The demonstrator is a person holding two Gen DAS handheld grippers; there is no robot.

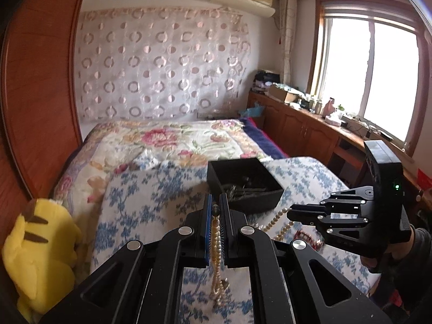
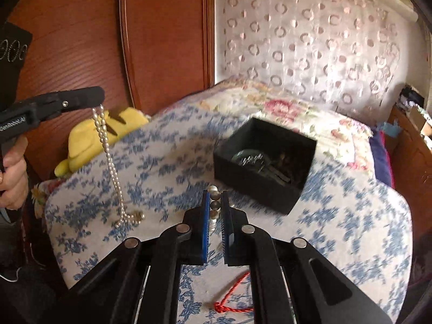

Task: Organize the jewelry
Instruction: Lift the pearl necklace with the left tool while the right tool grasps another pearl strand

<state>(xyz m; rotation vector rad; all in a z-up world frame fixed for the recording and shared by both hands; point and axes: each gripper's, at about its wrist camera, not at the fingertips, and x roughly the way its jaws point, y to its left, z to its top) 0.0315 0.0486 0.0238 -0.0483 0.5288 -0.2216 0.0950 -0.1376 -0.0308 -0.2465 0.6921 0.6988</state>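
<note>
My left gripper is shut on a small-bead pearl necklace. In the right wrist view this necklace hangs from the left gripper down to the blue-flowered cloth, where its end lies heaped. My right gripper is shut on a string of larger pearl beads. In the left wrist view those beads hang from the right gripper. A black open box holding dark jewelry sits on the cloth just beyond both grippers; it also shows in the left wrist view.
A red cord lies on the cloth under my right gripper. A yellow plush toy sits at the bed's left edge by the wooden headboard. A floral quilt covers the bed behind. Wooden cabinets stand under the window.
</note>
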